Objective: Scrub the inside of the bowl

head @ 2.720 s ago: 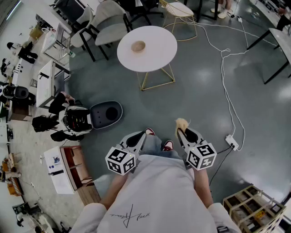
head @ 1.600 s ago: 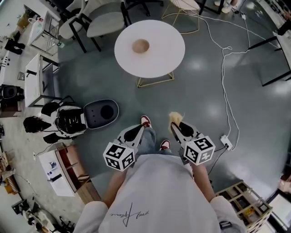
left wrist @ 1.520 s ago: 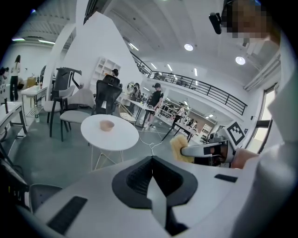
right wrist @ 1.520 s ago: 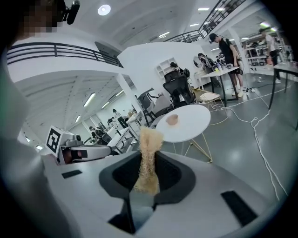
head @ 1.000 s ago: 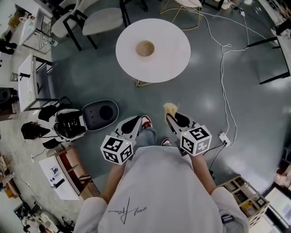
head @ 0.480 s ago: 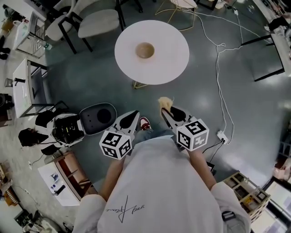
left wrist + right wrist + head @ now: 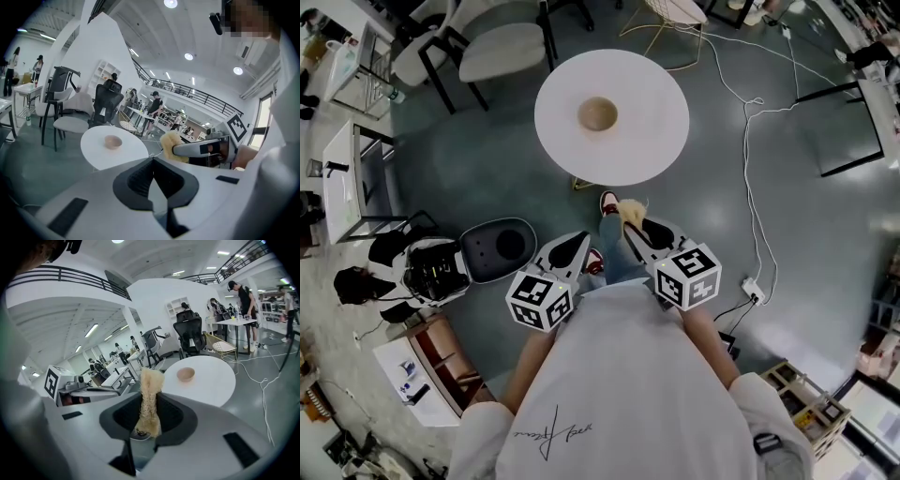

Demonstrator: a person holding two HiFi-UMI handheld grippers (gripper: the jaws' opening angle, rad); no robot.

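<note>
A small tan bowl (image 7: 597, 113) sits near the middle of a round white table (image 7: 647, 141); it also shows in the left gripper view (image 7: 113, 141) and the right gripper view (image 7: 185, 374). My right gripper (image 7: 630, 218) is shut on a straw-coloured fibrous scrubber (image 7: 150, 401), whose tuft (image 7: 629, 212) sticks out past the jaws. My left gripper (image 7: 578, 246) is shut with nothing in it; its jaws meet (image 7: 153, 161). Both grippers hang over the floor, short of the table's near edge.
The table stands on thin gold wire legs (image 7: 581, 181). White cables (image 7: 750, 159) and a power strip (image 7: 752, 290) lie on the floor to the right. A dark round device (image 7: 495, 248) and bags lie left. Chairs (image 7: 502, 42) stand beyond the table.
The table and bowl have drawn nearer in the head view. Both grippers have moved forward toward the table's near edge, the right still shut on the scrubber.
</note>
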